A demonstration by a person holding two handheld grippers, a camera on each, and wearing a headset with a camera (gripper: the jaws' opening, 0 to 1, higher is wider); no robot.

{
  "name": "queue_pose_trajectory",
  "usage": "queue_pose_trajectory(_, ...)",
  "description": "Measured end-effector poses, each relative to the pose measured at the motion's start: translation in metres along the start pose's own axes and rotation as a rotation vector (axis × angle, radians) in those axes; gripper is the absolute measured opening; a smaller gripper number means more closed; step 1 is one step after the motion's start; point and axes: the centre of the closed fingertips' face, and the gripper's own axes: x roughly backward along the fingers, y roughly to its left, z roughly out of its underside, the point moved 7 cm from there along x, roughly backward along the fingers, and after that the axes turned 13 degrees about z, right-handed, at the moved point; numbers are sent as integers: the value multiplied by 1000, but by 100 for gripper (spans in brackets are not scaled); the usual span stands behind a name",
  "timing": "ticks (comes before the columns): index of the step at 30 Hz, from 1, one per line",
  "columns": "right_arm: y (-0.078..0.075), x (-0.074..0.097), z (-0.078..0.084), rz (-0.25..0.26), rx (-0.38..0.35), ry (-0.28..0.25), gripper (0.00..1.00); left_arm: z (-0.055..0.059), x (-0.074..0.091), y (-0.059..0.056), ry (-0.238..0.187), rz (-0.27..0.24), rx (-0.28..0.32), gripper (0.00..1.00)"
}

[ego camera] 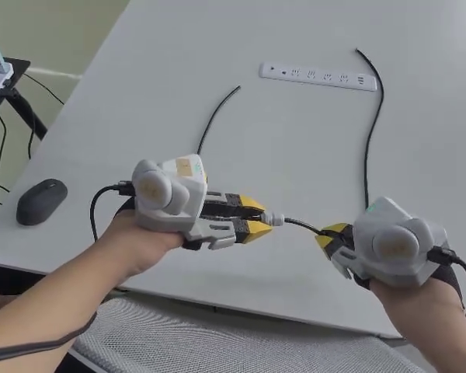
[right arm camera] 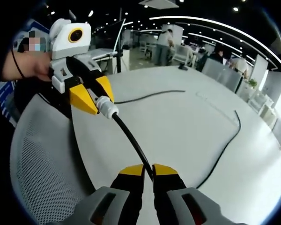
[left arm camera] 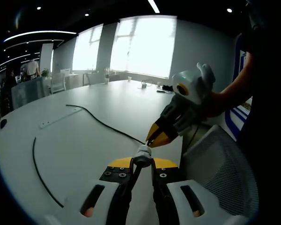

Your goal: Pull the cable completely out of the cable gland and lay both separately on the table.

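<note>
A small white cable gland (ego camera: pixel 274 220) sits between the yellow-tipped jaws of my left gripper (ego camera: pixel 258 217), which is shut on it above the table's near edge. A black cable (ego camera: pixel 301 225) runs out of the gland to my right gripper (ego camera: pixel 326 235), shut on the cable a short way off. In the left gripper view the gland (left arm camera: pixel 142 154) is pinched at the tips of the left gripper (left arm camera: pixel 141 164), with the right gripper (left arm camera: pixel 152 139) close ahead. In the right gripper view the cable (right arm camera: pixel 131 138) runs taut from the right gripper (right arm camera: pixel 148 169) to the gland (right arm camera: pixel 106 105).
A white power strip (ego camera: pixel 317 76) lies at the far side of the white table (ego camera: pixel 295 148), its black cord (ego camera: pixel 370 116) trailing toward me. Another loose black cable (ego camera: pixel 216 116) lies mid-table. A dark mouse (ego camera: pixel 41 200) rests at the left edge. A mesh chair (ego camera: pixel 217 342) is below.
</note>
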Motion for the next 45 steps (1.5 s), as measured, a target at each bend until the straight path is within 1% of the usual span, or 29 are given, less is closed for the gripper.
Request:
queue_pose_trajectory(1, -1, 1, -2, 6, 13, -13, 2, -1, 0, 0, -1, -2, -1, 15)
queue_pose_trajectory(3, -1, 4, -3, 5, 13, -20, 2, -1, 1, 0, -4, -4, 0, 15)
queue_pose_trajectory(4, -1, 6, -5, 4, 5, -30, 3, -1, 1, 0, -4, -5, 2, 15)
queue_pose_trajectory(5, 0, 9, -9, -3, -16, -64, 6, -1, 2, 0, -4, -7, 3, 15)
queue_pose_trajectory(6, -1, 11, -10, 6, -7, -66, 9, -1, 1, -1, -2, -7, 2, 15)
queue_pose_trajectory(7, -1, 13, -12, 17, 13, -69, 11, -1, 1, -1, 0, -7, 0, 15)
queue_pose_trajectory(9, 0, 17, -16, 35, 63, -76, 12, -1, 1, -2, 3, -8, 1, 15)
queue_pose_trajectory(11, 6, 19, -21, 33, 104, -94, 15, -1, 0, -2, 2, -9, 6, 15)
queue_pose_trajectory(12, 9, 19, -24, 32, 147, -96, 15, -1, 0, -2, 3, -10, 9, 15)
queue_pose_trajectory(14, 14, 20, -27, 40, 185, -101, 15, -2, -1, -3, 3, -5, 14, 15)
queue_pose_trajectory(17, 25, 18, -33, 32, 207, -113, 14, -2, -3, -4, 11, 1, 13, 15)
queue_pose_trajectory(19, 29, 16, -36, 28, 226, -121, 14, -3, -3, -4, 13, 2, 9, 15)
queue_pose_trajectory(23, 32, 14, -40, 31, 249, -121, 11, -3, -3, -3, 13, 1, 11, 15)
queue_pose_trajectory(28, 35, 14, -46, 38, 275, -137, 8, -3, -3, -2, 16, 2, 8, 15)
queue_pose_trajectory(32, 36, 13, -49, 41, 271, -148, 6, -2, -4, -3, 16, 7, 7, 15)
queue_pose_trajectory(35, 36, 13, -50, 42, 260, -147, 4, 0, -6, -2, 21, 9, 3, 15)
queue_pose_trajectory(38, 36, 13, -49, 45, 248, -141, 3, -1, -6, -3, 16, 11, 4, 15)
queue_pose_trajectory(40, 36, 14, -47, 40, 219, -135, 3, 0, -7, -4, 15, 14, 5, 15)
queue_pose_trajectory(45, 37, 15, -45, 40, 195, -129, 2, 0, -7, -4, 13, 22, 5, 15)
